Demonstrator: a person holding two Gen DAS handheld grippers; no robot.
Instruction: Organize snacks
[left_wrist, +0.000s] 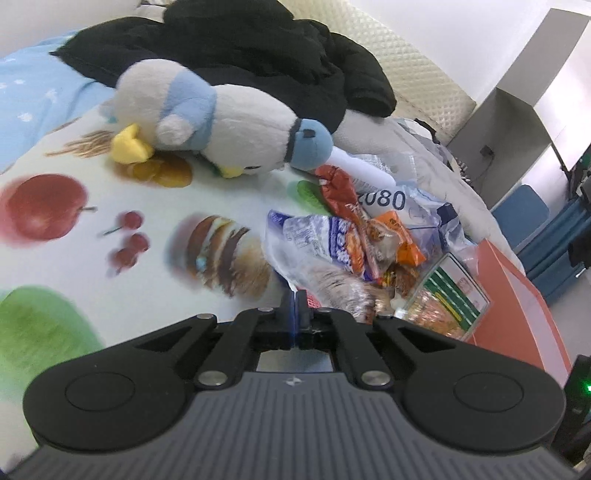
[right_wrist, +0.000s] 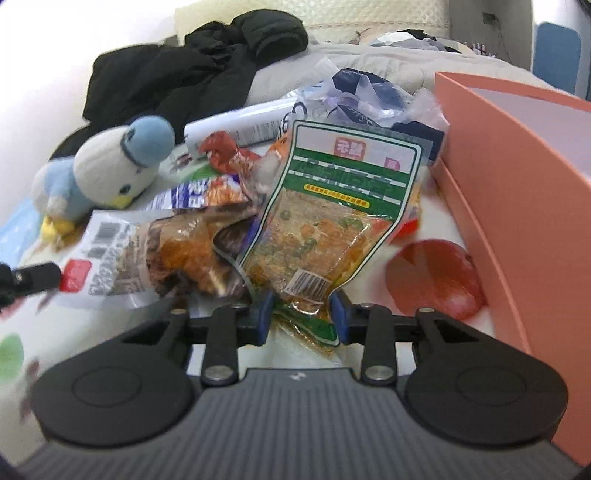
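Beside the salmon box (right_wrist: 517, 155), whose inside is hidden, the right gripper (right_wrist: 301, 314) clamps a green-labelled pouch (right_wrist: 332, 206); the left gripper (left_wrist: 297, 308) pinches a clear snack bag (left_wrist: 314, 251); "080" shows on a wrapper (left_wrist: 391, 201).

I see bed cover (left_wrist: 155, 206), white with printed fruit and burger pictures. On it: plush bird (left_wrist: 207, 122) lying on side, black garment (left_wrist: 236, 48) heaped behind it, snack packets (left_wrist: 354, 240) piled beside plush, salmon-pink box (right_wrist: 517, 177) at right edge. Blue bedding (left_wrist: 33, 96) at far left.

Plush toy (left_wrist: 207, 122) flanks snack pile (left_wrist: 354, 236).
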